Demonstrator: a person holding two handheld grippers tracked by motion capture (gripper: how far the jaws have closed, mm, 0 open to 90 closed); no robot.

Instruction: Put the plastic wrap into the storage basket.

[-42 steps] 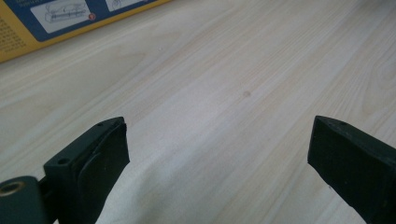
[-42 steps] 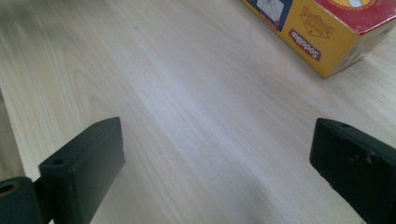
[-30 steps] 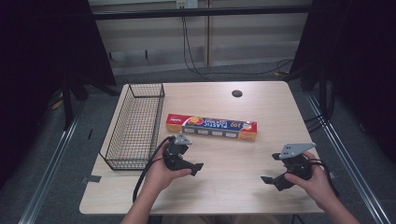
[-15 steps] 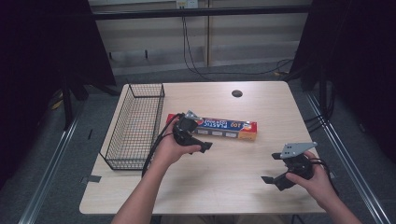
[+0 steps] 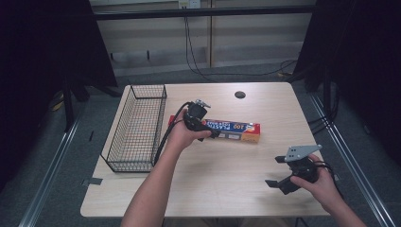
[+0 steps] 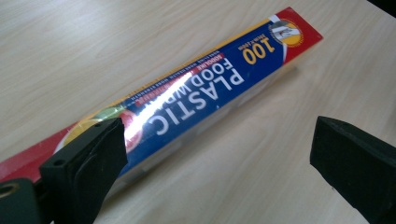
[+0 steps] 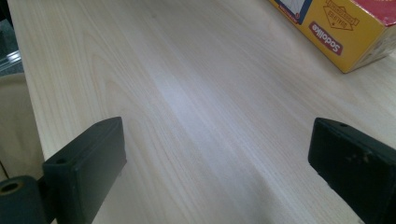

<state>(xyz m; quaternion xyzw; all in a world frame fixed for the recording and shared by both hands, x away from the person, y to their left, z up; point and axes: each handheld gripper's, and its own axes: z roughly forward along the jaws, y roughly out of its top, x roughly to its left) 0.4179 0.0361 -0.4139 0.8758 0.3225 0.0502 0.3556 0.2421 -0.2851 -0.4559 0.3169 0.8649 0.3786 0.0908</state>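
From the high view, the left claw (image 5: 206, 130) has moved up the light wooden table (image 5: 222, 189) since the picture before. It now sits right over the left end of the long blue, red and yellow cardboard box of plastic food wrap (image 5: 231, 130). The box lies flat, in the same spot as before. A black wire basket (image 5: 137, 127) stands just to the left of that claw. The right claw (image 5: 279, 172) is down near the front edge of the table, well away from the box, and it has stayed where it was. Its jaws are spread wide.

In the left gripper view, the left claw (image 6: 219, 154) has its two black jaws wide apart and holds nothing. The box of wrap (image 6: 187, 100) lies just past the jaws, running slantwise, and one end passes behind the left jaw. I cannot tell if that jaw touches it.

In the right gripper view, the right claw (image 7: 217, 158) is wide open too, with bare wood between its jaws. The yellow end of the box (image 7: 345, 35) shows far ahead, up and to the right of the jaws.
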